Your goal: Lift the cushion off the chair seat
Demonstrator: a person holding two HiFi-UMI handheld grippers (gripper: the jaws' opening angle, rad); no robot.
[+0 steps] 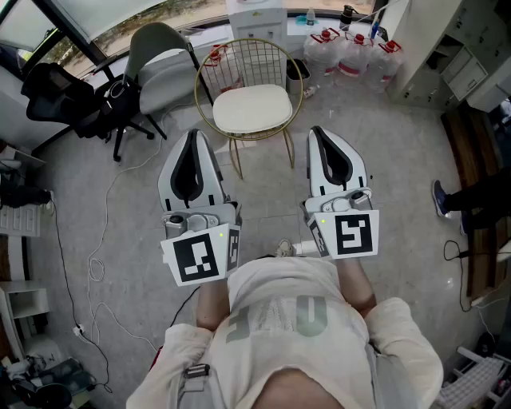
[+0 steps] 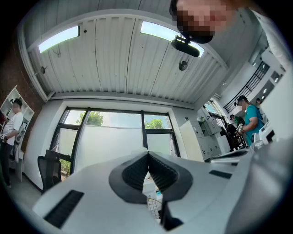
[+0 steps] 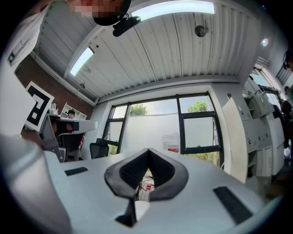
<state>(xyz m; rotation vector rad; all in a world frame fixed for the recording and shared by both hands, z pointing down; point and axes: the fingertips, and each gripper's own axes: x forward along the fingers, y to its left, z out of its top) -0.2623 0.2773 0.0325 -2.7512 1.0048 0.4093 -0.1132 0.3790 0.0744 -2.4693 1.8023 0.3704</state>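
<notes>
A cream cushion [image 1: 252,109] lies on the seat of a gold wire chair [image 1: 279,60] at the top middle of the head view. My left gripper [image 1: 194,133] is held well short of the chair, at its lower left, shut and empty. To the chair's lower right, my right gripper [image 1: 317,129] is likewise shut with nothing in it. Both point up toward the windows and ceiling, so in the left gripper view the left gripper [image 2: 147,154] shows its tips meeting, and in the right gripper view the right gripper [image 3: 149,151] does too. A sliver of wire mesh [image 2: 153,205] shows below the jaws.
A grey armchair [image 1: 164,68] and a black office chair [image 1: 72,100] stand left of the wire chair. Water jugs [image 1: 351,52] and a white cabinet [image 1: 259,17] sit behind it. Cables [image 1: 96,264] trail over the floor at left. A person's shoe [image 1: 441,198] is at right.
</notes>
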